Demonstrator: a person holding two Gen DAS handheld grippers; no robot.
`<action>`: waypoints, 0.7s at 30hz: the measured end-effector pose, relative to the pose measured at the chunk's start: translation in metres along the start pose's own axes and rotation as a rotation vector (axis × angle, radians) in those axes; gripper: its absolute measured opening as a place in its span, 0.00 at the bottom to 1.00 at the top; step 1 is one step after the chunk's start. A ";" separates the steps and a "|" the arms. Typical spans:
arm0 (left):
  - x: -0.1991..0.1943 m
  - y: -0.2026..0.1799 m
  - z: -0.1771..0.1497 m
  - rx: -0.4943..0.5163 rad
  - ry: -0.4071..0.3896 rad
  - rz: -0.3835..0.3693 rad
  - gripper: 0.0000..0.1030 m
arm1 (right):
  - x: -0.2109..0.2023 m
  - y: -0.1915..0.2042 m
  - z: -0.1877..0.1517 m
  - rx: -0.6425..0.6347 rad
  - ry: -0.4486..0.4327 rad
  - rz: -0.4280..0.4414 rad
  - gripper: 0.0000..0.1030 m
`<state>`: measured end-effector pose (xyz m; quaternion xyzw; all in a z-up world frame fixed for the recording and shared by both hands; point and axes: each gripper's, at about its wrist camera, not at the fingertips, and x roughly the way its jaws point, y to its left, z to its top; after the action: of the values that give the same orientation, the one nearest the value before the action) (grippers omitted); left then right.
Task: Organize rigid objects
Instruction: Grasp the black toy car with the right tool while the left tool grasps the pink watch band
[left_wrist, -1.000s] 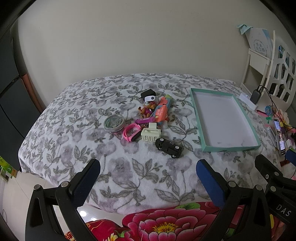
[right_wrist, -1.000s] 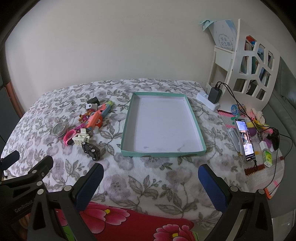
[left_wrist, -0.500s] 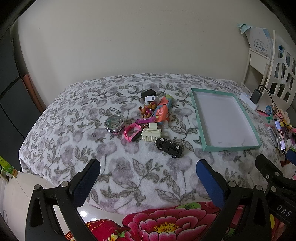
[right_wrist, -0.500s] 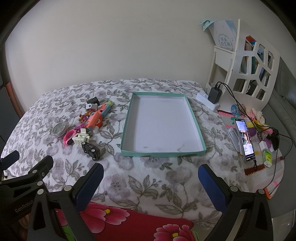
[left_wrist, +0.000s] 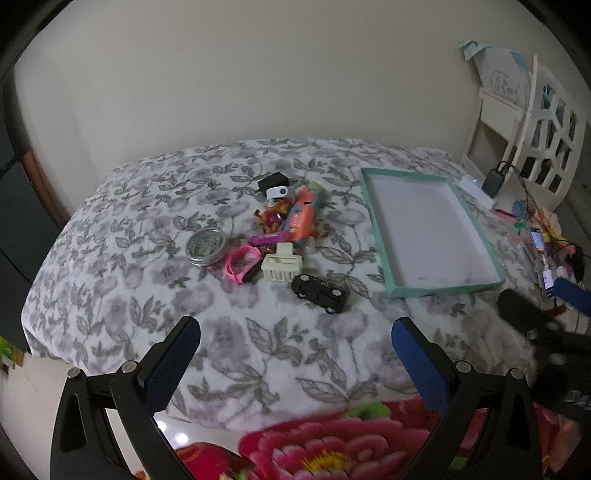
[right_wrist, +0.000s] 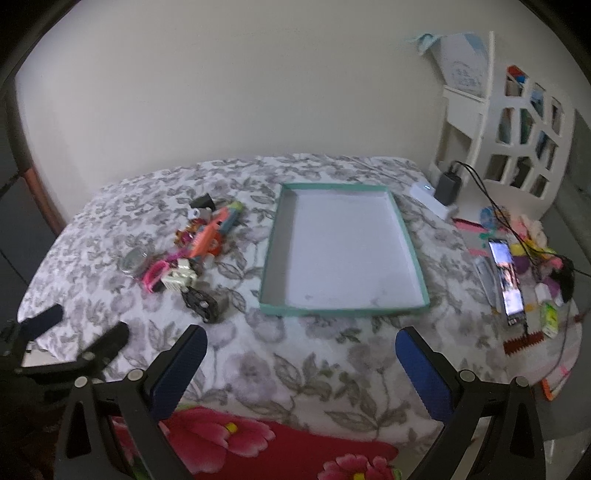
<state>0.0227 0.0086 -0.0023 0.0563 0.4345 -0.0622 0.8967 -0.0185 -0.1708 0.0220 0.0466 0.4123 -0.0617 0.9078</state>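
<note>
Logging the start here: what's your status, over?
Left gripper open, empty. Right gripper open, empty. Teal tray bare; black toy car and the rest piled left of it. Path unobstructed.

The left gripper hangs wide open and empty above the near edge of a floral bed. Ahead lie a black toy car, a cream hair claw, a pink band and a round tin, clustered left of an empty teal-rimmed tray.
</note>
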 end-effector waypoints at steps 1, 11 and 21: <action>0.002 0.000 0.003 0.007 -0.001 0.014 1.00 | 0.000 0.002 0.006 -0.009 -0.001 0.014 1.00; 0.046 0.045 0.061 -0.058 0.081 0.029 1.00 | 0.030 0.041 0.070 -0.111 0.042 0.084 1.00; 0.125 0.081 0.069 -0.156 0.243 0.057 1.00 | 0.125 0.080 0.080 -0.168 0.226 0.124 1.00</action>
<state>0.1655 0.0697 -0.0546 0.0059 0.5414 0.0047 0.8407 0.1343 -0.1116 -0.0170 0.0028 0.5119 0.0350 0.8583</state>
